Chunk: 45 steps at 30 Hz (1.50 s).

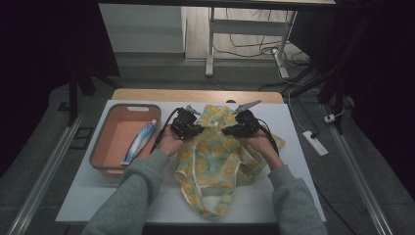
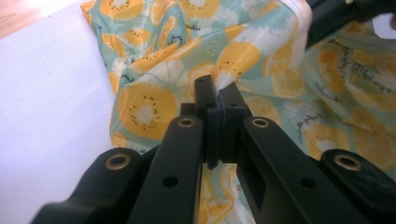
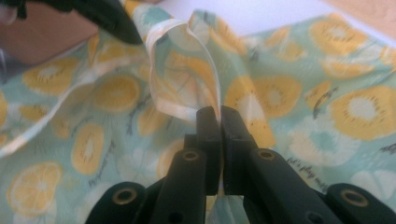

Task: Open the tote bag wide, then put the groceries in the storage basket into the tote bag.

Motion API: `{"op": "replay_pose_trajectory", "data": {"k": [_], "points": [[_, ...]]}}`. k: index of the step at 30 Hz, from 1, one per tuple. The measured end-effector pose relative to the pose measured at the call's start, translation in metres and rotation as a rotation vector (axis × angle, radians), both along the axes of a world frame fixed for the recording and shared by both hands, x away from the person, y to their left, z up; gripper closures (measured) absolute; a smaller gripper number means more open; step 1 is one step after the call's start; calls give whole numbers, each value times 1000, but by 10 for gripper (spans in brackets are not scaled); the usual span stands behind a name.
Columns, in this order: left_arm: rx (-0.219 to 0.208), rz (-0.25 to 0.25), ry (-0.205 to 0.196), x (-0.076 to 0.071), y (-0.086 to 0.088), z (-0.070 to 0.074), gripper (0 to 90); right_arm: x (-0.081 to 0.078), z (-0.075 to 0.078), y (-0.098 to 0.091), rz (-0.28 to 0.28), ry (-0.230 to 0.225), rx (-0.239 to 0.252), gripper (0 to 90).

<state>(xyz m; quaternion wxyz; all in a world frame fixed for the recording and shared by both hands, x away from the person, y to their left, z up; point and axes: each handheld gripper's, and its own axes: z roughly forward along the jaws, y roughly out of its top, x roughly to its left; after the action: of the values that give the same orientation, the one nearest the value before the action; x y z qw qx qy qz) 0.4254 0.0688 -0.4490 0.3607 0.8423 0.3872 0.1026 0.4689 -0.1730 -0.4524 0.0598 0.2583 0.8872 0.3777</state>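
A teal cloth printed with yellow citrus slices (image 1: 215,156) lies crumpled on the white table (image 1: 274,196). My left gripper (image 1: 192,128) holds its left upper part; in the left gripper view the jaws (image 2: 217,95) are shut on a white-edged fold of the cloth (image 2: 261,51). On the cloth's right side sits my right gripper (image 1: 234,130); in the right gripper view its jaws (image 3: 218,116) pinch the white hem of the cloth (image 3: 187,70), which stands up in a loop. The two grippers face each other, a short way apart.
An orange-pink tub (image 1: 113,147) sits at the table's left with a blue and white toothpaste tube (image 1: 139,142) inside. A wooden strip (image 1: 195,95) runs along the far edge. Table legs and cables (image 1: 254,49) lie beyond.
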Motion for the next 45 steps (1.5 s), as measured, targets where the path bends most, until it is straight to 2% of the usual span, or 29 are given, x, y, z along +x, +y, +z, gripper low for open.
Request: {"op": "replay_pose_trajectory", "data": {"k": [1, 3, 4, 5, 6, 7, 9, 12, 14, 18, 22, 25, 28, 32, 38, 45], "points": [[-4, -3, -5, -1, 2, 2, 883, 0, 2, 0, -5, -6, 6, 884], [-17, 4, -14, -2, 5, 4, 798, 5, 7, 1, -47, -13, 42, 886], [-24, 9, -20, -3, 7, 5, 798, 5, 7, 1, -47, -13, 42, 886], [-32, 17, -24, -4, 9, 7, 728, 7, 8, 1, -64, -13, 44, 887], [-40, 21, -30, -6, 11, 8, 573, 13, 7, 1, -96, -8, 47, 887], [-36, 20, -39, -8, 13, 10, 573, 13, 7, 1, -96, -8, 47, 887], [-32, 17, -60, -14, 17, 16, 386, 19, 2, 0, -125, 9, 49, 887], [-55, 12, -97, -28, 28, 27, 285, 31, -9, -2, -175, 50, 58, 887], [-81, 5, -105, -36, 38, 34, 280, 33, -12, -2, -185, 55, 56, 887], [-104, 1, -130, -52, 56, 44, 276, 35, -18, -2, -192, 72, 58, 886], [-86, 8, -139, -59, 80, 52, 278, 29, -11, -2, -180, 52, 69, 886], [-77, 31, -124, -58, 99, 55, 281, 25, -4, -2, -174, 31, 73, 886], [-52, 87, -112, -54, 116, 53, 288, 21, 0, -3, -168, 20, 73, 885], [-50, 112, -87, -49, 131, 49, 290, 21, 0, -5, -171, 19, 83, 885], [-57, 150, -51, -40, 143, 41, 291, 19, 3, -6, -148, 8, 116, 886], [-30, 206, -25, -32, 153, 33, 286, 12, 6, -8, -124, -18, 130, 886]]}}
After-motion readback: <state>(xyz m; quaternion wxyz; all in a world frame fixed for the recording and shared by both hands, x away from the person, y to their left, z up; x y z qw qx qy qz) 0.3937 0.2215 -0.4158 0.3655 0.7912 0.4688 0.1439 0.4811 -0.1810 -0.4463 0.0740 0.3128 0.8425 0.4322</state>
